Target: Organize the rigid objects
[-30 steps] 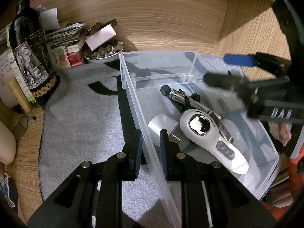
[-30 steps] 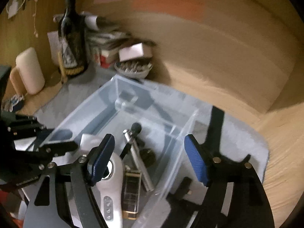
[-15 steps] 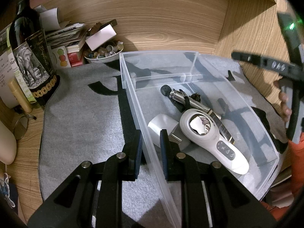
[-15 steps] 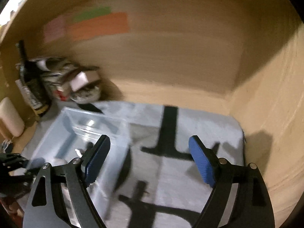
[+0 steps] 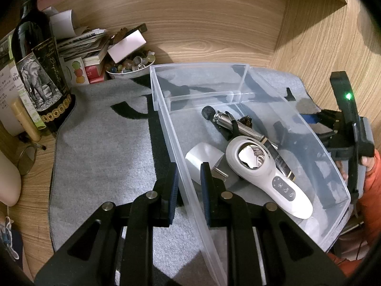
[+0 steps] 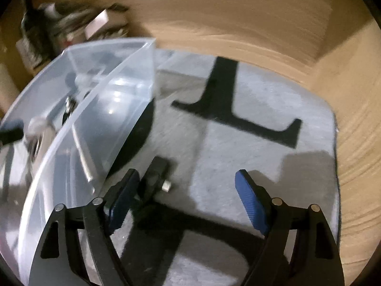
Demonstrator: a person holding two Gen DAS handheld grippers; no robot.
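Left gripper [image 5: 188, 186] is pinched on the near-left wall of the clear plastic bin [image 5: 166, 128], one finger outside, one inside, jaws nearly closed on the wall. The bin sits on a grey mat [image 5: 107, 147] on the wooden worktop [image 5: 38, 186], with a divider closing off a small far compartment. In the big compartment: white handheld device [image 5: 266, 174] with a shiny metal head and three buttons, lying over a metal cylinder [image 5: 238, 128] with a black ball end; a white plug adapter [image 5: 204, 157] just beside the device, near the inner gripper finger. Right gripper [image 6: 188, 197] is wide open, holding nothing, low over the mat just outside the bin's right wall. A small black part [image 6: 154, 174] with a silver stub lies on the mat touching or just beside its left finger; view is blurred, can't tell which. Back left of the worktop: dark bottle [image 5: 35, 71] with elephant label, stack of papers [image 5: 81, 45], bowl of small items [image 5: 131, 69].
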